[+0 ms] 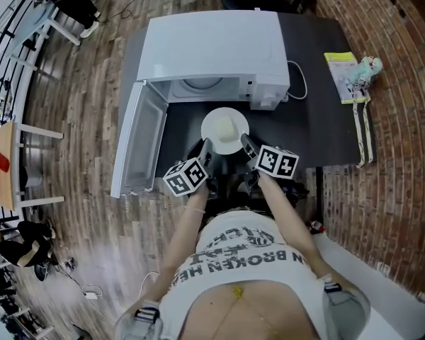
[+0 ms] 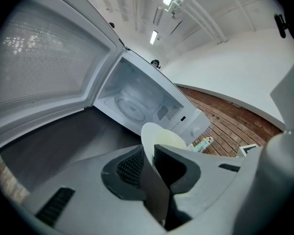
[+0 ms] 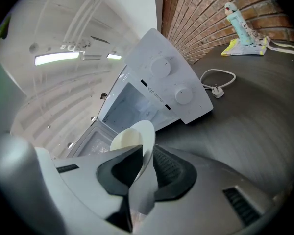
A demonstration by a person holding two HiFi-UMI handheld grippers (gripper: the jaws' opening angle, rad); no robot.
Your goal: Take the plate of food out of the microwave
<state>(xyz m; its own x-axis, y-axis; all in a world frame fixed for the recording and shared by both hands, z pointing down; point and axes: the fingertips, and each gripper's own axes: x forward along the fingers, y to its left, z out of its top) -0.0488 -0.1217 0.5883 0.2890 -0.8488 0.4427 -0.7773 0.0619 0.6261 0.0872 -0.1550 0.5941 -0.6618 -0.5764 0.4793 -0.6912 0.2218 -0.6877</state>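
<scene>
So it's a dark grey table (image 1: 319, 119) on a wood plank floor (image 1: 78, 119), with a brick wall (image 1: 404, 154) running down the right side. The white microwave (image 1: 212, 44) sits at the back of the table with its door (image 1: 138, 140) swung wide open to the left. Its glass turntable (image 2: 130, 106) is bare inside. A white cord (image 1: 299, 83) loops off the microwave's right side, and a yellowish booklet (image 1: 340, 73) lies further right near the table edge.

The plate (image 1: 224, 131) is out of the cavity, over the table just in front of the open mouth. It's round, so there's no real long axis, and it sits about level, face up, with a pale yellow lump of food (image 1: 230, 127) on top.

Both tools have it. The left gripper (image 1: 207, 149) is clamped on the near-left rim and the right gripper (image 1: 246, 146) on the near-right rim. In each gripper view the rim runs edge-on right between the dark pads, and the rest of the plate sticks out past the tips toward the microwave.
</scene>
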